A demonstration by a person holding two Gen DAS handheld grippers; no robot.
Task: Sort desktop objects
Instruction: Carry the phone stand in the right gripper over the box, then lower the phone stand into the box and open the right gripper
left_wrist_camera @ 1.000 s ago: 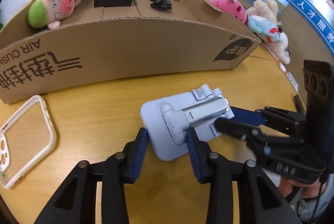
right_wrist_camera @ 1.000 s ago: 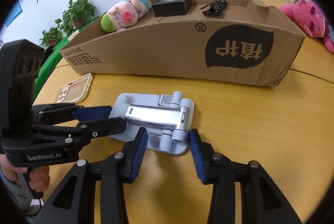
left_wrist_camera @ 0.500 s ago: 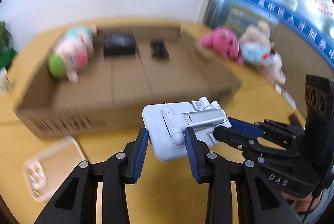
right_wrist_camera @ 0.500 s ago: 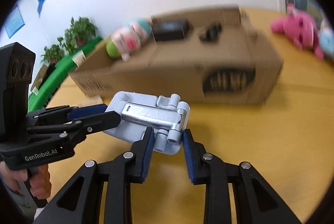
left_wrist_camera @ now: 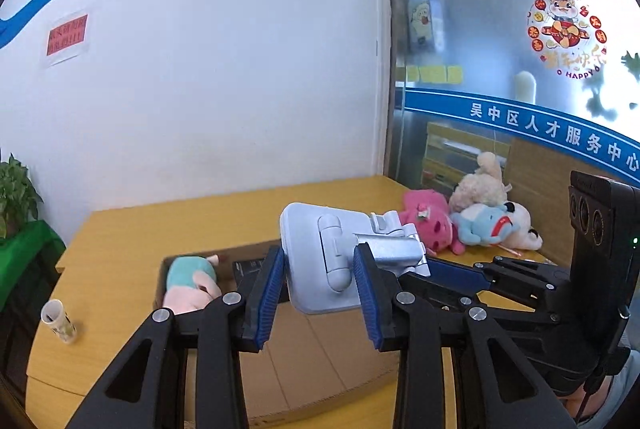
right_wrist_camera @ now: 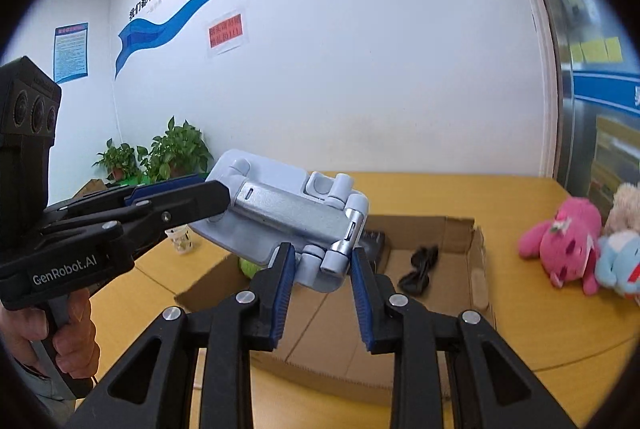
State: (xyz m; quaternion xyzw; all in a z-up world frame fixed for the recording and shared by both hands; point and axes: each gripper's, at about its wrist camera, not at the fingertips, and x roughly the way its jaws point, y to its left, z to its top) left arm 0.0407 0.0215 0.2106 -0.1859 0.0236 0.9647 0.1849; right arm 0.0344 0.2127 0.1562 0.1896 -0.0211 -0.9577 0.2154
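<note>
A light blue-grey folding phone stand [left_wrist_camera: 316, 253] with a silver metal arm hangs in the air over the open cardboard box [left_wrist_camera: 320, 341]. My left gripper [left_wrist_camera: 320, 269] is shut on the stand's base plate, its blue pads pressing both sides. In the right wrist view my right gripper [right_wrist_camera: 322, 261] is shut on the hinged end of the same stand [right_wrist_camera: 280, 213]. The left gripper [right_wrist_camera: 216, 197] enters there from the left, held by a person's hand [right_wrist_camera: 72, 333]. Much of the box floor is hidden behind the stand.
In the box [right_wrist_camera: 476, 253] lie a pig plush [left_wrist_camera: 188, 281], a black case [right_wrist_camera: 372, 237] and a black clip [right_wrist_camera: 420, 265]. Pink and blue plush toys [right_wrist_camera: 560, 249] sit on the yellow table at the right. A small cup [left_wrist_camera: 60, 321] stands at the left, potted plants [right_wrist_camera: 176, 149] behind.
Both grippers have risen with the phone stand, from the tabletop in front of the box to a spot above the box. The views have tilted up toward the wall.
</note>
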